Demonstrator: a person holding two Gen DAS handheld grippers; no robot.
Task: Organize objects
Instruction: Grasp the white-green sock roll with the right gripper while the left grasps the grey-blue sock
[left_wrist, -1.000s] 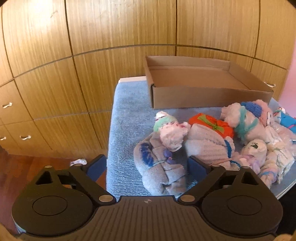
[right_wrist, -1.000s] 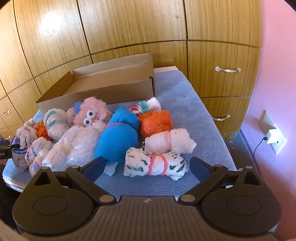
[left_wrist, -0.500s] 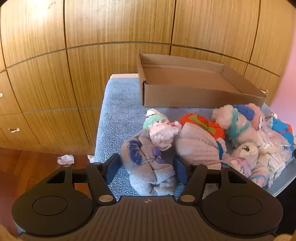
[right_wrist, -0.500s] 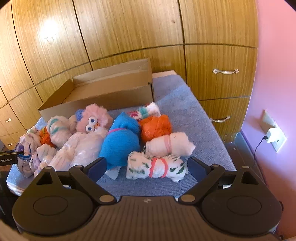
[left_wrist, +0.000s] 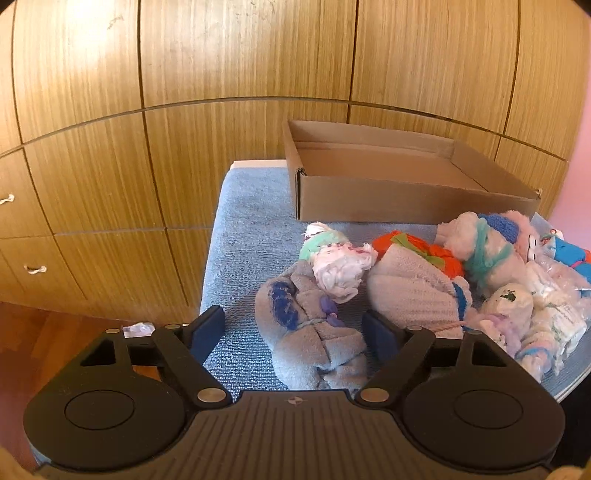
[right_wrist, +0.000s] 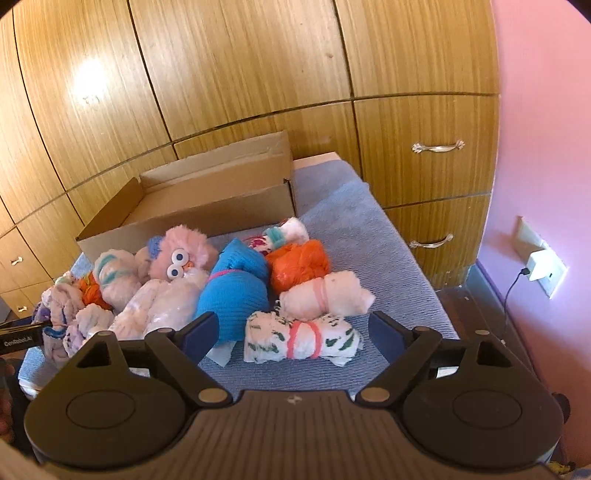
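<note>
The rolled sock bundles are lying in a loose heap on the blue-towelled surface (left_wrist: 236, 221), none of them yet inside the empty cardboard box (left_wrist: 406, 206) standing just behind the heap. In the left wrist view, the grey bundle with the blue patch (left_wrist: 310, 332) is sitting between the jaws of the left hand-held gripper (left_wrist: 293, 328). Those jaws have just been narrowing and then spreading again; they are now standing apart, the right one close beside the bundle and the left one well clear of it, so nothing is being squeezed. That in-and-out looks like a trial closing, not a committed grasp, and the grey bundle is lying exactly where it was a second ago.

In the right wrist view, the white bundle with green marks and a pink band (right_wrist: 303, 339) is lying between the jaws of the right hand-held gripper (right_wrist: 293, 328). Its jaws have just been closing a little, yet they are standing apart with blue towel showing on both sides of the bundle. Compared with a second ago the view is sitting slightly nearer the heap.

For the task, this probably means both sides are lining up a first pick each, with the whole job remaining.
</note>
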